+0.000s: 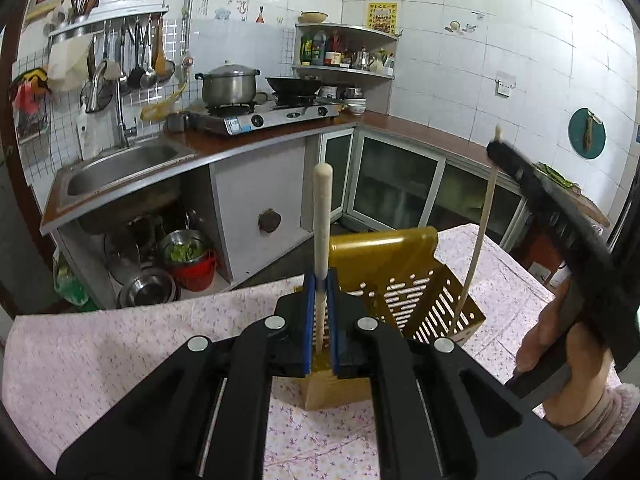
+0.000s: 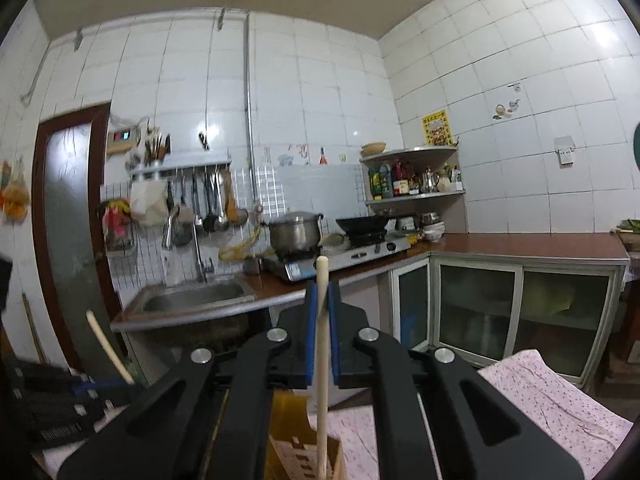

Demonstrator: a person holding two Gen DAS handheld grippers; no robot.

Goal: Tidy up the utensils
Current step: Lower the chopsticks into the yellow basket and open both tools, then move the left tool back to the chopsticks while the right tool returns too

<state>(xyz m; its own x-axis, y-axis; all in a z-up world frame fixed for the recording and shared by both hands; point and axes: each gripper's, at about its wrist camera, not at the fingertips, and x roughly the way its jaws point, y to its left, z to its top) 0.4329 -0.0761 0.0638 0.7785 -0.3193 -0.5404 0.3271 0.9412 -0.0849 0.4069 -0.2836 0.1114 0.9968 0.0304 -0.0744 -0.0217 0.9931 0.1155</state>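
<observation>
Each chopstick's lower end sits down in the gold slotted holder [image 1: 404, 280] on the pink floral counter [image 1: 120, 344]. Left claw [image 1: 321, 280] is clenched on one chopstick [image 1: 322, 216], right claw [image 2: 322, 292] clamped on the other chopstick [image 2: 322, 320], both roughly upright.

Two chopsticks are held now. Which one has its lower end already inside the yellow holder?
The right gripper's chopstick: its lower end is inside the yellow holder. The left gripper's chopstick ends in front of the holder, outside it.
</observation>
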